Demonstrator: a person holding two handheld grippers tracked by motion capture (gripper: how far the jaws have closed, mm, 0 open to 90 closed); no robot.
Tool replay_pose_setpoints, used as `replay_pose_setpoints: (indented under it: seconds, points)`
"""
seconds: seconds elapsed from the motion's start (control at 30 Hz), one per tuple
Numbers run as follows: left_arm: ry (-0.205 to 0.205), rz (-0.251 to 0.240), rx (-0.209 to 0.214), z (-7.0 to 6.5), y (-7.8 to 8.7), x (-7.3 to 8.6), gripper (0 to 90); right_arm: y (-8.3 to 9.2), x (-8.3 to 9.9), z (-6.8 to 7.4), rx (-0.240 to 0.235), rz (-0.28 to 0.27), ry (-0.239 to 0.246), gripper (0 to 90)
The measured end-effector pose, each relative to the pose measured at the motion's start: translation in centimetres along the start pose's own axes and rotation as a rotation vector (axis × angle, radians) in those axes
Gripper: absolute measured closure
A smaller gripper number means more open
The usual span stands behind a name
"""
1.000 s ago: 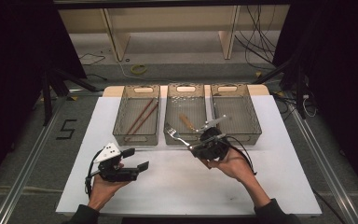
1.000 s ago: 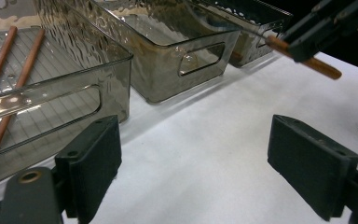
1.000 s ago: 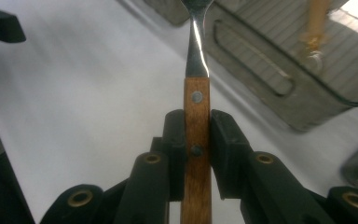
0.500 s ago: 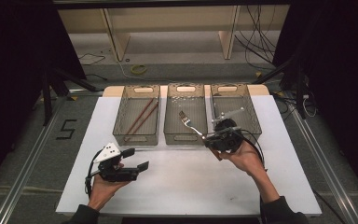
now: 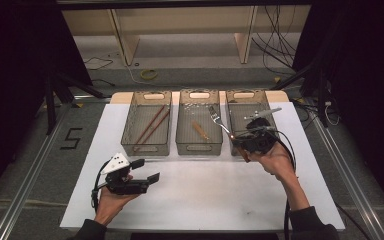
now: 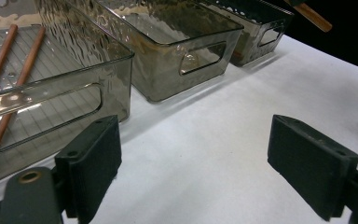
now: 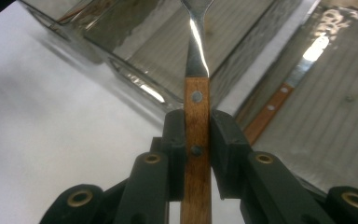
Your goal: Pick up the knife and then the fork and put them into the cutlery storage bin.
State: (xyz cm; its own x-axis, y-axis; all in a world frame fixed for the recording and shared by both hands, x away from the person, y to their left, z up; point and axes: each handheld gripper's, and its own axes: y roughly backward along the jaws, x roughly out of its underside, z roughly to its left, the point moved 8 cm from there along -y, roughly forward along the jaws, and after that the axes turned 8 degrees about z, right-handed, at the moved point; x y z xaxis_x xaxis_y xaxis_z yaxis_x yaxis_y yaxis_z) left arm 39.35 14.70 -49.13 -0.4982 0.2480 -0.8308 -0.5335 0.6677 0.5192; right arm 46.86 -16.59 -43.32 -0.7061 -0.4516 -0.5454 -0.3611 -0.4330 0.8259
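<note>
My right gripper (image 5: 241,140) is shut on the wooden handle of a fork (image 5: 221,125). It hangs over the near end of the right tray (image 5: 243,95), and the fork's tines point up and left over the gap to the middle tray (image 5: 198,146). In the right gripper view the riveted handle (image 7: 196,140) is pinched between both pads (image 7: 223,140), with the steel neck rising ahead. My left gripper (image 5: 146,171) rests open in a hand at the front left of the white mat. Its pads (image 6: 93,163) stand wide apart with nothing between them.
Three smoky clear trays line the back of the mat (image 5: 205,190). The left tray (image 5: 146,146) holds two brown chopsticks (image 5: 150,125), the middle one a wooden-handled utensil (image 5: 199,129), the right one a wooden-handled knife (image 7: 279,100). Dark floor and cables lie beyond.
My right gripper has carried the fork to the right and farther back, from in front of the middle tray to the right tray. The left gripper has stayed put.
</note>
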Motion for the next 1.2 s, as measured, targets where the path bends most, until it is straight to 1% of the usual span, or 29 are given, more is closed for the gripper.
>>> replay_pose_setpoints:
  seconds: [0.1,0.3,0.63,0.83,1.2]
  points:
    - [0.001,0.000,-0.001,0.0,0.0,0.0,16.7,0.2,-0.1,-0.9,0.007,-0.006,-0.025,77.4]
    - [0.002,-0.001,0.000,0.0,0.0,0.0,16.7,0.3,-0.6,-2.3,0.026,-0.001,-0.051,77.4]
    - [0.002,-0.001,0.000,0.0,0.0,0.0,16.7,1.1,-2.3,-4.6,0.069,-0.014,-0.091,77.4]
    - [0.003,-0.002,0.000,0.0,0.0,0.0,16.7,0.9,-3.2,-5.9,0.093,-0.014,-0.123,77.4]
    - [0.004,-0.003,0.000,0.0,0.0,0.0,16.7,0.0,-3.9,-8.2,0.125,0.006,-0.185,77.4]
